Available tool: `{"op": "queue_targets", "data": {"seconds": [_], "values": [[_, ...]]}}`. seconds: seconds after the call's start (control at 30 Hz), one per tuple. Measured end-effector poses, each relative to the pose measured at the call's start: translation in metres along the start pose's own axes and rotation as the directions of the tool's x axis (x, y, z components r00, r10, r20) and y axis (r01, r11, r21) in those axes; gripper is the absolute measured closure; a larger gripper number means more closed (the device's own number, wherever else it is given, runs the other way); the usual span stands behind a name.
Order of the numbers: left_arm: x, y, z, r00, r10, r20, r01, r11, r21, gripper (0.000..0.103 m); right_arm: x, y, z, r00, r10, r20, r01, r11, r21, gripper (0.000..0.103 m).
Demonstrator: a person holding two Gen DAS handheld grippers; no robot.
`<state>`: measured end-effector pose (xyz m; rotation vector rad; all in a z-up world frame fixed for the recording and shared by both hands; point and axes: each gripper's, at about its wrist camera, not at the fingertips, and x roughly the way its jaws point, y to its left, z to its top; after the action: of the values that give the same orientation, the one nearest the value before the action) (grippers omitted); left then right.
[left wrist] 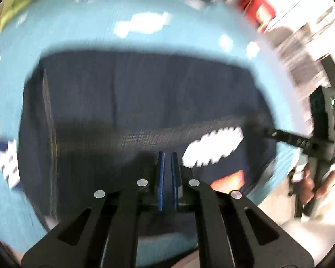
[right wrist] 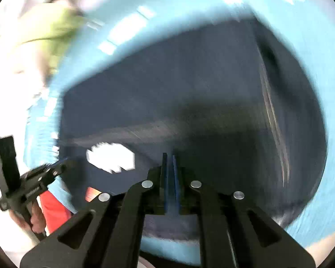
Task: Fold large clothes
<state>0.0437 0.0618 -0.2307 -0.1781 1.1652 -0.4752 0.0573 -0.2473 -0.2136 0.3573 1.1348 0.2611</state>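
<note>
On the blue tablecloth (left wrist: 82, 33), navy garment (left wrist: 134, 93), white print (left wrist: 212, 147) blurred, unreadable

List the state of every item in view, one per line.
Left gripper: blue-padded fingers nearly together, over the garment; whether it pinches cloth cannot be told.
Right gripper: the same, fingers nearly together.
Dark navy garment with white print: lying folded on the cloth.
Light blue patterned tablecloth: spread under the garment.
Yellow-green cloth: bunched at the far edge, blurred.
</note>
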Motion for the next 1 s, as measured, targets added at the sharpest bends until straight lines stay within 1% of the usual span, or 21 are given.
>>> {"op": "queue_targets", "data": {"seconds": [0.03, 0.07, 0.13, 0.17, 0.23, 0.27, 0.3, 0.33, 0.37, 0.4, 0.43, 0.5, 0.53, 0.6, 0.67, 0.77, 0.8, 0.9, 0.97, 1.0], "values": [[-0.003, -0.001, 0.014, 0.999, 0.000, 0.053, 0.000, 1.000, 0.001, 0.096, -0.004, 0.013, 0.014, 0.998, 0.007, 0.066, -0.004, 0.999, -0.039, 0.097], [0.000, -0.004, 0.026, 0.996, 0.012, 0.090, -0.012, 1.000, 0.005, 0.096, -0.002, 0.020, 0.025, 0.995, 0.008, 0.100, -0.003, 0.998, -0.056, 0.097], [0.015, -0.006, 0.050, 0.990, 0.024, 0.136, -0.024, 1.000, 0.003, 0.096, 0.017, 0.036, 0.042, 0.991, -0.007, 0.135, 0.017, 0.998, -0.067, 0.099], [0.024, -0.006, 0.060, 0.989, 0.026, 0.146, -0.025, 1.000, -0.006, 0.096, 0.024, 0.038, 0.052, 0.988, -0.016, 0.153, 0.028, 0.997, -0.074, 0.099], [0.047, -0.002, 0.074, 0.988, 0.022, 0.153, -0.019, 1.000, -0.022, 0.096, 0.045, 0.044, 0.064, 0.988, -0.007, 0.154, 0.019, 0.997, -0.075, 0.100], [0.054, 0.003, 0.078, 0.988, 0.038, 0.149, -0.034, 0.999, -0.027, 0.096, 0.056, 0.046, 0.071, 0.988, 0.007, 0.156, 0.004, 0.998, -0.070, 0.100], [0.062, 0.011, 0.081, 0.990, 0.063, 0.130, -0.059, 0.998, -0.032, 0.096, 0.058, 0.036, 0.073, 0.989, 0.012, 0.149, -0.001, 0.998, -0.070, 0.100], [0.076, 0.018, 0.084, 0.992, 0.086, 0.097, -0.082, 0.996, -0.039, 0.096, 0.069, 0.038, 0.079, 0.990, 0.019, 0.140, -0.009, 0.998, -0.069, 0.100], [0.087, 0.020, 0.085, 0.992, 0.094, 0.087, -0.090, 0.995, -0.044, 0.096, 0.081, 0.035, 0.081, 0.992, 0.027, 0.125, -0.019, 0.998, -0.063, 0.100], [0.096, 0.017, 0.084, 0.991, 0.097, 0.097, -0.093, 0.995, -0.046, 0.097, 0.090, 0.027, 0.084, 0.995, 0.025, 0.099, -0.019, 0.998, -0.058, 0.100], [0.102, 0.015, 0.085, 0.989, 0.108, 0.105, -0.104, 0.994, -0.042, 0.097, 0.099, 0.024, 0.084, 0.997, 0.015, 0.075, -0.011, 0.998, -0.057, 0.100], [0.105, 0.020, 0.086, 0.986, 0.128, 0.104, -0.125, 0.991, -0.041, 0.099, 0.119, 0.015, 0.080, 0.999, -0.007, 0.040, 0.009, 0.998, -0.067, 0.103], [0.107, 0.023, 0.087, 0.985, 0.137, 0.100, -0.132, 0.990, -0.051, 0.101, 0.121, 0.009, 0.077, 0.999, 0.024, 0.040, -0.022, 0.998, -0.058, 0.103], [0.104, 0.026, 0.083, 0.985, 0.137, 0.101, -0.132, 0.990, -0.056, 0.101, 0.120, 0.003, 0.078, 0.997, 0.064, 0.035, -0.062, 0.997, -0.043, 0.103], [0.100, 0.027, 0.082, 0.981, 0.165, 0.104, -0.161, 0.986, -0.046, 0.101, 0.116, 0.001, 0.080, 0.997, 0.065, 0.028, -0.064, 0.997, -0.044, 0.103], [0.097, 0.028, 0.082, 0.977, 0.186, 0.104, -0.185, 0.982, -0.026, 0.101, 0.107, -0.003, 0.078, 0.999, 0.039, 0.034, -0.037, 0.998, -0.058, 0.103], [0.096, 0.029, 0.081, 0.977, 0.184, 0.104, -0.182, 0.983, -0.030, 0.101, 0.103, -0.006, 0.078, 0.999, 0.040, 0.034, -0.037, 0.997, -0.062, 0.103], [0.092, 0.036, 0.081, 0.982, 0.159, 0.103, -0.154, 0.987, -0.054, 0.101, 0.093, -0.016, 0.077, 0.999, -0.006, 0.051, 0.009, 0.998, -0.063, 0.103], [0.090, 0.039, 0.080, 0.983, 0.154, 0.102, -0.149, 0.987, -0.057, 0.101, 0.090, -0.028, 0.077, 0.999, 0.017, 0.045, -0.015, 0.999, -0.035, 0.103], [0.088, 0.039, 0.080, 0.981, 0.166, 0.104, -0.161, 0.986, -0.053, 0.101, 0.086, -0.034, 0.077, 0.997, -0.045, 0.058, 0.047, 0.999, -0.026, 0.103]]}}
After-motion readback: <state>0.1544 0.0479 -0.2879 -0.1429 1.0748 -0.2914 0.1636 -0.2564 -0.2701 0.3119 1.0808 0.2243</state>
